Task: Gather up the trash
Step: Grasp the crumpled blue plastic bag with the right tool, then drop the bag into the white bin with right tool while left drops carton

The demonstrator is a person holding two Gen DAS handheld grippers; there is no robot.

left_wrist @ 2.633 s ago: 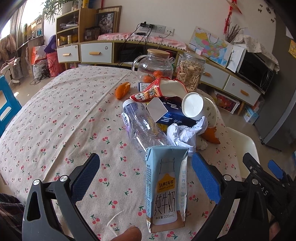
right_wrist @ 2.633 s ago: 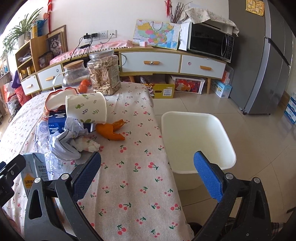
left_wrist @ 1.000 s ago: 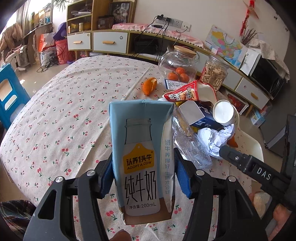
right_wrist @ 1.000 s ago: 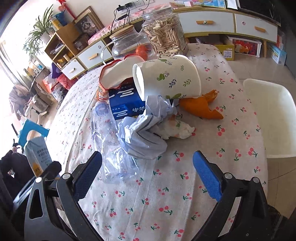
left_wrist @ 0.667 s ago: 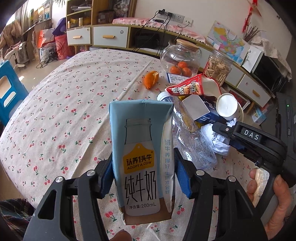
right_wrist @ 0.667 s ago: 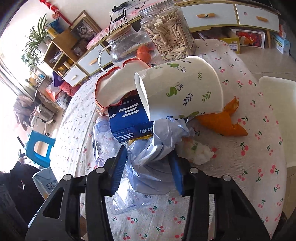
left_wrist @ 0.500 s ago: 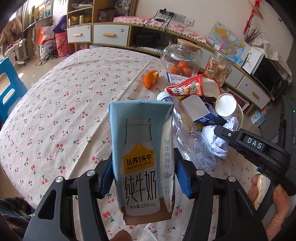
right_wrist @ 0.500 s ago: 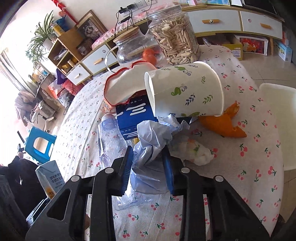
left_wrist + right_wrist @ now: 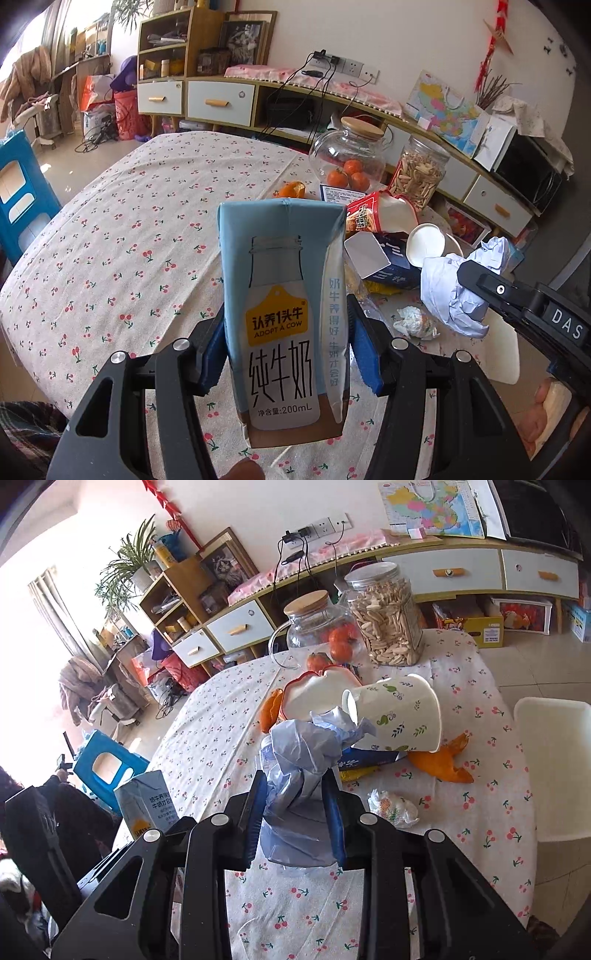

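Since a moment ago, the right gripper [image 9: 295, 812] has been lifting the crumpled blue plastic bag [image 9: 301, 775], jaws closed tight on it at centre frame, apparently clear of the cherry-print table [image 9: 221, 716]. At frame centre, the left gripper [image 9: 284, 354] is clamping the upright milk carton [image 9: 282, 314], while the white bin [image 9: 554, 768] is sitting at right.

Plastic bottle [image 9: 266, 755] mostly hidden behind crumpled bag [image 9: 301, 771].

We list: glass jug [image 9: 347, 155] of oranges beside biscuit jar [image 9: 386, 618], blue stool [image 9: 22, 206], map [image 9: 434, 506], and cabinet drawers [image 9: 221, 99].
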